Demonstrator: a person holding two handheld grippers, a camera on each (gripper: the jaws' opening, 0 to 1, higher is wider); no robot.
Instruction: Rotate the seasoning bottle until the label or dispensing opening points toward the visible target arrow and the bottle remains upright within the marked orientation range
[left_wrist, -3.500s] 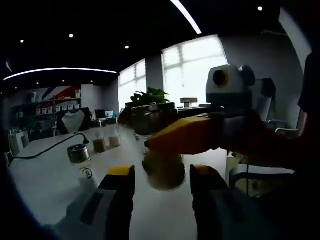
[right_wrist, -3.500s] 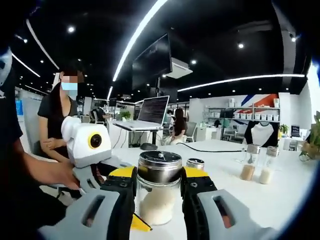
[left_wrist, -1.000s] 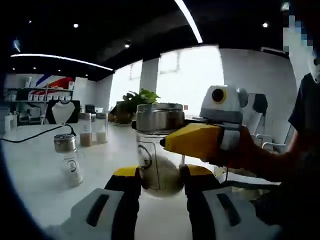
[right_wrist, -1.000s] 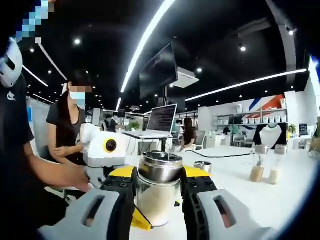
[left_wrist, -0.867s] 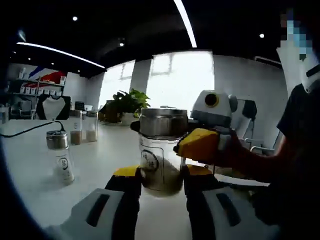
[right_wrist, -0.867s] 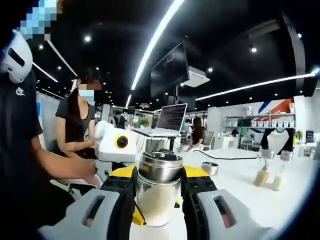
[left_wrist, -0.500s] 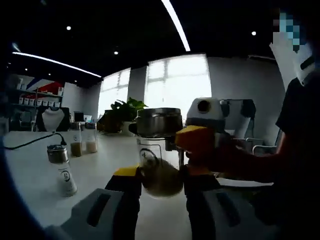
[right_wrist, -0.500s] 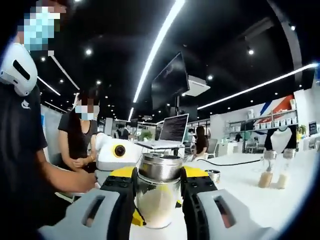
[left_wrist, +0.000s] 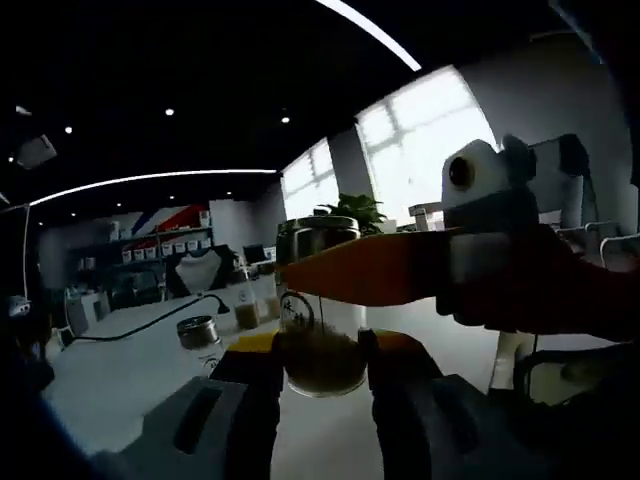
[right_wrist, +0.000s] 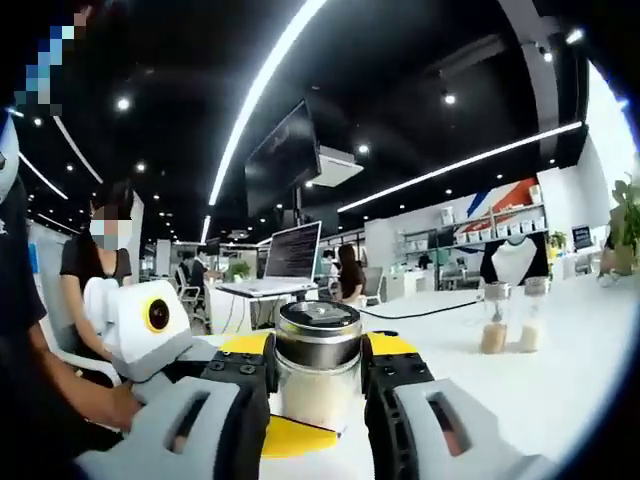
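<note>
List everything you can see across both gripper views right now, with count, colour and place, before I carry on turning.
Seasoning bottle: one, clear glass with steel cap, pale contents, between both claws.
Small shaker: one, steel cap, on the white table left of the held bottle.
Spice jars: two, clear, brown and pale fill, far right on the table.
Cable: one, black, across the table.
Plant: one, green, by the window.
Laptop: one, open, behind the bottle.
Person: one, dark top, seated left.
Right claw: yellow-tipped, shut on the bottle.
Left claw: yellow-tipped, at the bottle's base.
</note>
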